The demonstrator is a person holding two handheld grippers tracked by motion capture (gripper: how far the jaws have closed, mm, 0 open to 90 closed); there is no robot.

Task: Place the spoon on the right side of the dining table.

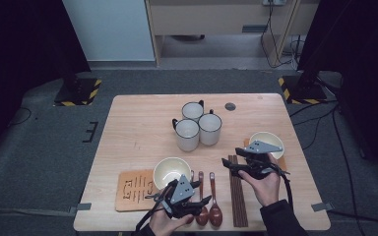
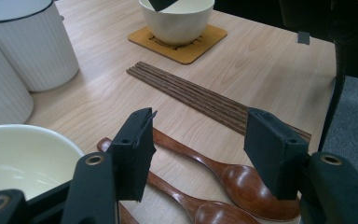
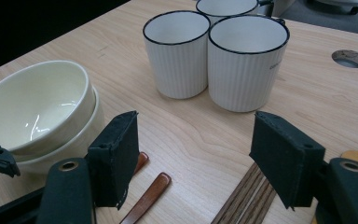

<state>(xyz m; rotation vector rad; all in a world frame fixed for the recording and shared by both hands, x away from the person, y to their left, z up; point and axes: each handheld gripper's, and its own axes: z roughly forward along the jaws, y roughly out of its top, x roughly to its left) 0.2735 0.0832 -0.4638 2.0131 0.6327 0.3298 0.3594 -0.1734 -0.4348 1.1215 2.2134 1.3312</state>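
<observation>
- My left tongs (image 2: 193, 154) hang low over the wooden spoons (image 2: 223, 175), jaws apart with nothing between the pads; the nearest handle runs on the surface right under the gap.
- In the high view the left tongs (image 1: 189, 199) sit at the near edge, just beside the stacked cream bowls (image 1: 171, 171) on their coaster (image 1: 130, 191), and the spoons (image 1: 209, 206) lie between those bowls and the chopsticks (image 1: 237, 189).
- My right tongs (image 3: 193, 158) are also standing open and empty, pointed toward the three white mugs (image 3: 214, 53) and hovering over the far ends of the chopsticks (image 3: 247, 200). In the high view they (image 1: 231, 164) hang next to the second bowl (image 1: 267, 142).
- I judge a spoon to be the thing in hand. It looks light, stiff and glossy, so I expect the lacquered wood to be slippery under the pads.
- The handle is thin and lies flat on the surface, which leaves little height to bite on. I would close across the handle near its middle, pads square to it, rather than on the rounded bowl end, where the jaws would likely skid off.
- The spoons lie close side by side, so a wide closing could catch two at once or nudge the neighbour.
- It seems sturdy enough for a firm squeeze; the ceramic bowls beside it are the fragile pieces to avoid knocking.
</observation>
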